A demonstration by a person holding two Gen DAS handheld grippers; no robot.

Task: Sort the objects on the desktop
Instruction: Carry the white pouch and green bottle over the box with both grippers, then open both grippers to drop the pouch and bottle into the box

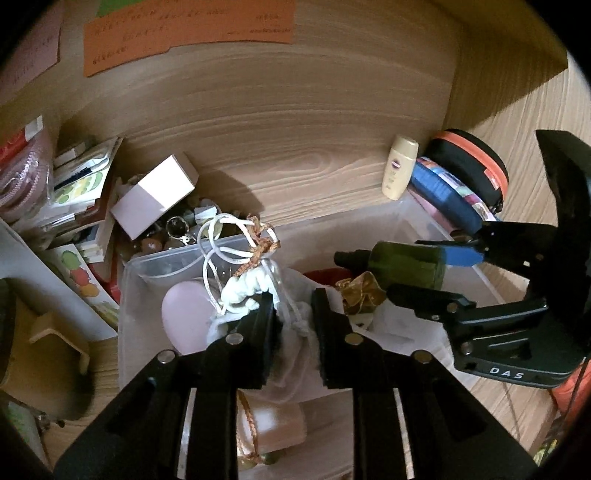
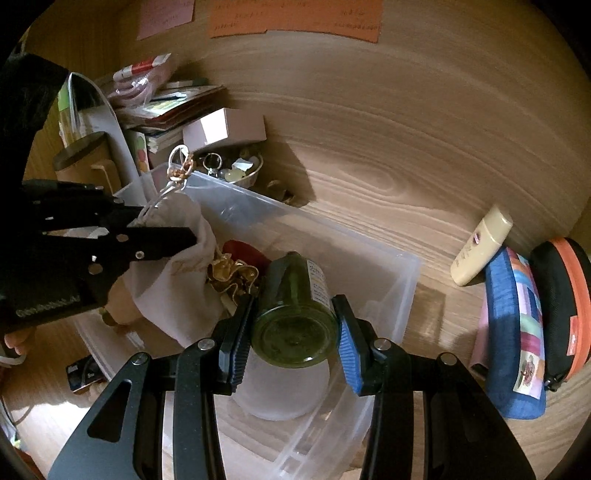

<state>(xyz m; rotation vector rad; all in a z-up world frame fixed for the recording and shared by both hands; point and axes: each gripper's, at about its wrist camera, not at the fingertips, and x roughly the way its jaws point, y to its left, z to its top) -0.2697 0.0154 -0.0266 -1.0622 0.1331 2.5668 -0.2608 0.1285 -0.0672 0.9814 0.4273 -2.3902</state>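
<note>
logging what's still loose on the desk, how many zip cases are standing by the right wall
2. The blue patchwork case leans beside the cream tube; the black case with orange zip stands just behind it, nearer the wall. More may be hidden behind them.

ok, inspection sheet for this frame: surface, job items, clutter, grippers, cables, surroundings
Surface: wood-grain desk, lit unevenly.
Job's things: clear plastic bin on the desk; green bottle on its side over the bin; white drawstring pouch over the bin; gold ribbon and a red item inside.
Clutter: cream tube, blue pouch, black-orange case, small box, trinket bowl, stack of booklets.
Grippers: left hand-held gripper shut on the pouch; right hand-held gripper shut on the bottle.
Cables: nothing seen.
Surroundings: wooden back panel with orange note and pink note.
</note>
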